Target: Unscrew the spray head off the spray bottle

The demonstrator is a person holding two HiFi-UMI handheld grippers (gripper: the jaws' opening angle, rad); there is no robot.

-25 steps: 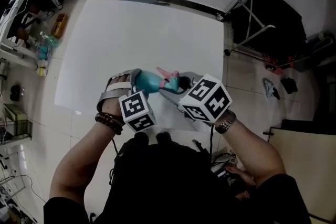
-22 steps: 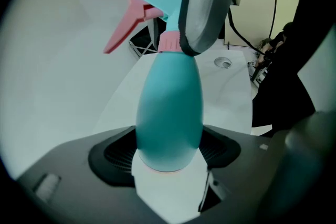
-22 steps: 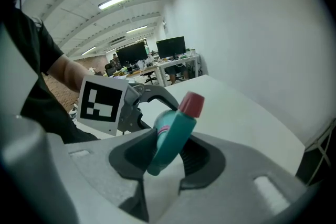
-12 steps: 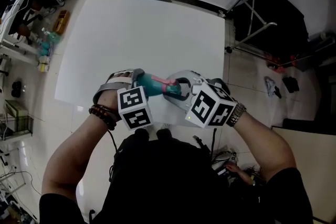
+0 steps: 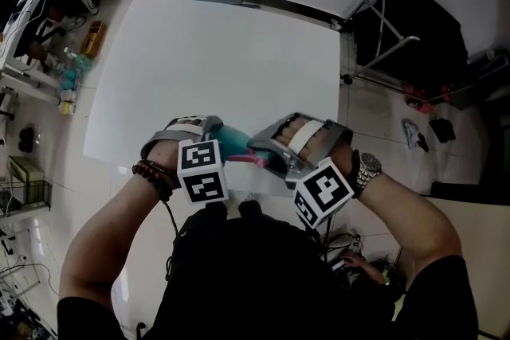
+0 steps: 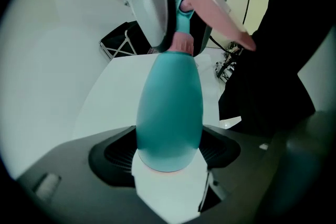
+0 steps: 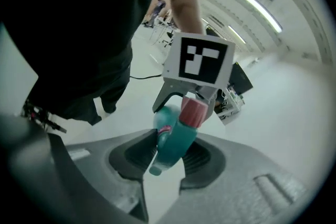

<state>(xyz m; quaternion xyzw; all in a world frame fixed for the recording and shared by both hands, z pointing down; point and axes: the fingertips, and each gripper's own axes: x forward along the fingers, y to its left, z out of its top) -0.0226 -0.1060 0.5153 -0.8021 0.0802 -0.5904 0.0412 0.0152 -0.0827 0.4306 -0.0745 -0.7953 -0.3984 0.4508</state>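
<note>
The counter (image 5: 223, 52) is lying broad and bare beyond the hands, up to its dark far edge, and a folding stand (image 5: 381, 28) is standing off its right corner. Above the near edge the left tool (image 6: 169, 150) is clamping the teal bottle (image 6: 169, 107) wide around its belly, while the right tool (image 7: 167, 152) is gripping the spray head (image 7: 176, 139) more narrowly. Only the left gripper view is showing the pink collar (image 6: 182, 42) and trigger (image 6: 215, 5). The bottle's opaque wall is hiding any contents.

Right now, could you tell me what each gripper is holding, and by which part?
The left gripper clamps the spray bottle by its wide lower body. The right gripper is shut on the spray head at the bottle's top.
</note>
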